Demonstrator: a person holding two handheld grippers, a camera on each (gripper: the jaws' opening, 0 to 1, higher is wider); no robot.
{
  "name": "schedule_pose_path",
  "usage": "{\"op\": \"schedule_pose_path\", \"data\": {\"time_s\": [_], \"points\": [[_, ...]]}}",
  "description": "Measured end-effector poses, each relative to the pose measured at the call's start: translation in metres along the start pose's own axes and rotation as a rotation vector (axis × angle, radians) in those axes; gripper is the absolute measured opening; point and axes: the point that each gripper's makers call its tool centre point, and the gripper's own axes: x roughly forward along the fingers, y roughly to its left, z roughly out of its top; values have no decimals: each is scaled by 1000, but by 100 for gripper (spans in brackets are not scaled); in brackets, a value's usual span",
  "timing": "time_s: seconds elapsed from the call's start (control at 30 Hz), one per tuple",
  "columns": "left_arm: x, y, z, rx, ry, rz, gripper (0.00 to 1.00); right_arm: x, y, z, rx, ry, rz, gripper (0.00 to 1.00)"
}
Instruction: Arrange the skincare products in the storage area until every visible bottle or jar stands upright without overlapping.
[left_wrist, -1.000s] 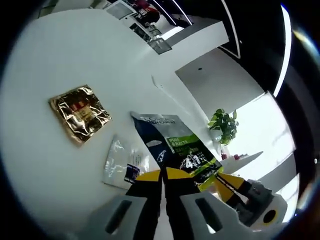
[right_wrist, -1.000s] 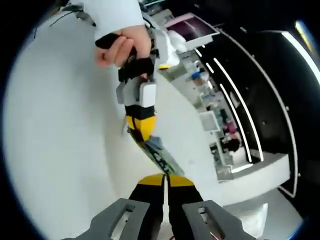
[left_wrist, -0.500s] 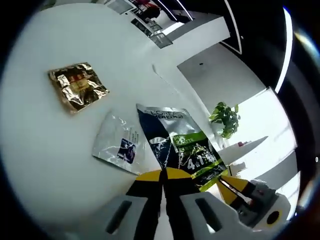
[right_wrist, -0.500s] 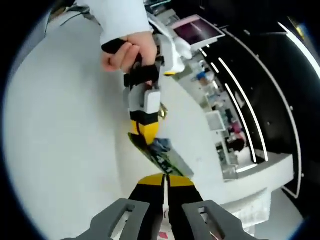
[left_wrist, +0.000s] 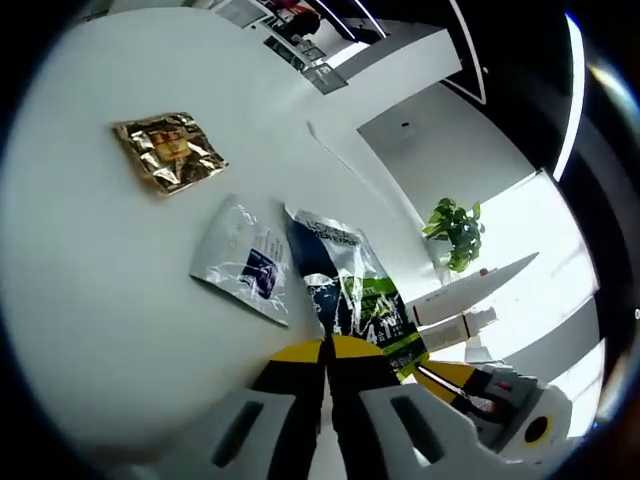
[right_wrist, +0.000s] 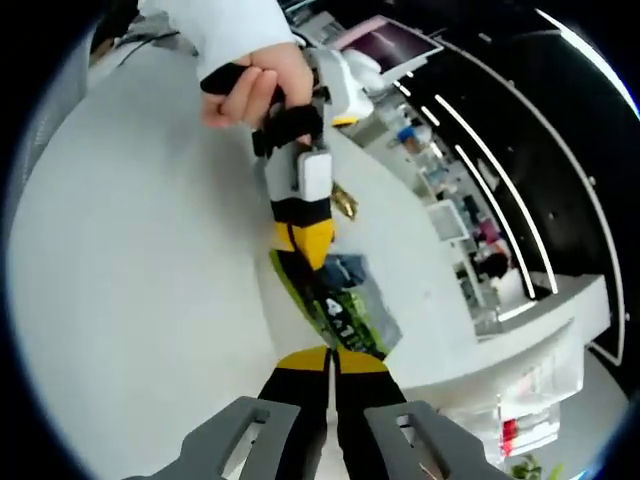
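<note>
Yellow-tipped jaws of the left gripper (left_wrist: 328, 352) rise from the bottom of the left gripper view, pressed together on the near edge of a dark sachet (left_wrist: 348, 290) with a green band. Large white figures on that sachet read "4 1"; the smaller print cannot be made out. The sachet is pinched at both ends. The right gripper (left_wrist: 438, 372) comes in from the lower right and its yellow tips meet the sachet's green corner. In the right gripper view, the right gripper (right_wrist: 331, 357) has its jaws closed on one end of the sachet (right_wrist: 338, 318), where "4 1" shows again. The left gripper (right_wrist: 305, 240) grips the far end, with a person's hand (right_wrist: 252, 88) in a white sleeve around its handle.

Just beyond the left jaws, a silver sachet (left_wrist: 246, 272) lies flat on the white table (left_wrist: 90, 260), partly tucked under the dark sachet's left edge. It carries a small dark blue label whose writing is too small to read. Farther off and well apart, a crinkled gold sachet (left_wrist: 170, 149) lies flat, with a red mark in its middle.

To the right, white tubes (left_wrist: 455, 315) lie near the table's edge. A green potted plant (left_wrist: 455, 232) stands in the background.
</note>
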Motion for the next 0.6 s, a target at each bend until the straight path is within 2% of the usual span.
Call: {"op": "schedule_pose_path", "data": {"time_s": [0.2,0.6], "points": [[0,-3,-4,13,4,1,0,-3,2,-3,34,8,28,0],[-6,-9,-9,124,12,24,0,-9,17,-6,42,25,94,0]]}}
